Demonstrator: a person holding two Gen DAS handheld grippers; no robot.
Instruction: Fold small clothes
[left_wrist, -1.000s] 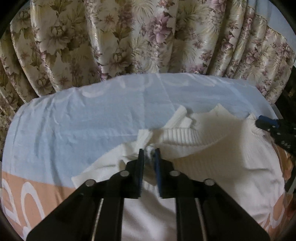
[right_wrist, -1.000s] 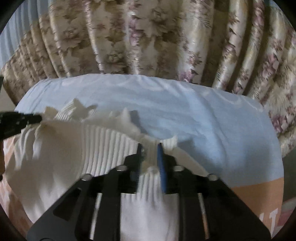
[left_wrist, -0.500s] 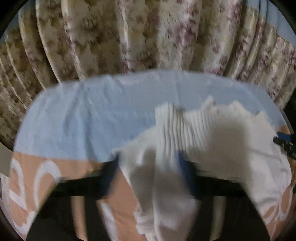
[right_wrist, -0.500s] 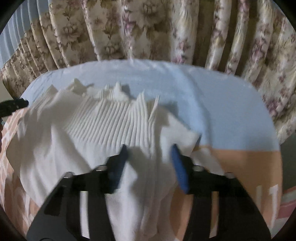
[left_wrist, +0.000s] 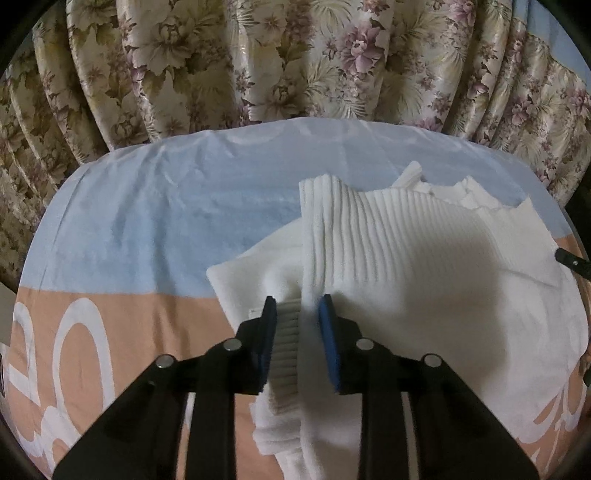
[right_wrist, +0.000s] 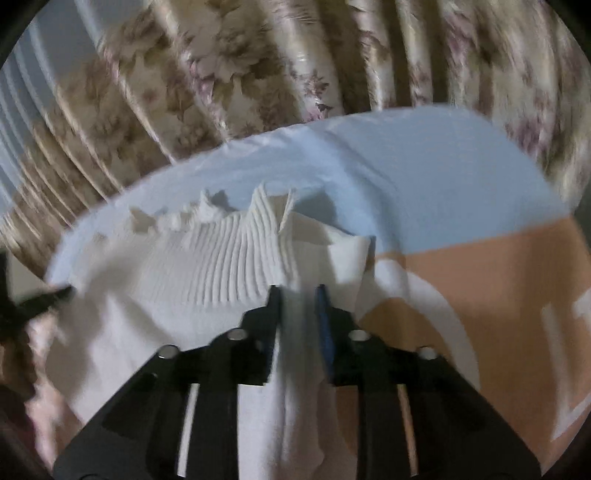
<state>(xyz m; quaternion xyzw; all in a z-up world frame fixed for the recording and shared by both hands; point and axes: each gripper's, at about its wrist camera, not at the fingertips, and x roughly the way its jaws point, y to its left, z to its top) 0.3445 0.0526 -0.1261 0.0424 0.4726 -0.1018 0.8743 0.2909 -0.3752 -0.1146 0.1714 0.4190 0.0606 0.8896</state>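
A white knit sweater (left_wrist: 424, 266) with a ribbed band lies spread on a bed cover (left_wrist: 147, 221) of blue and peach. My left gripper (left_wrist: 297, 314) stands at its left side, the blue pads pressed on a thick fold and ribbed cuff that fills the gap. More cloth hangs below the fingers. In the right wrist view, which is blurred, the sweater (right_wrist: 177, 295) spreads to the left. My right gripper (right_wrist: 297, 299) is at its right side, jaws closing on a ridge of white cloth that touches both pads. Each gripper's tip shows at the other view's edge.
Floral curtains (left_wrist: 295, 62) hang close behind the far edge of the bed. The cover's peach part with white lettering (right_wrist: 498, 295) lies toward the near side. The far blue strip (left_wrist: 184, 177) is bare of clothes.
A second ago both grippers pinched bunched cloth with narrow jaws. Half a second ago their jaws stood wide. Now both have drawn back toward the peach part and narrowed on thicker folds.
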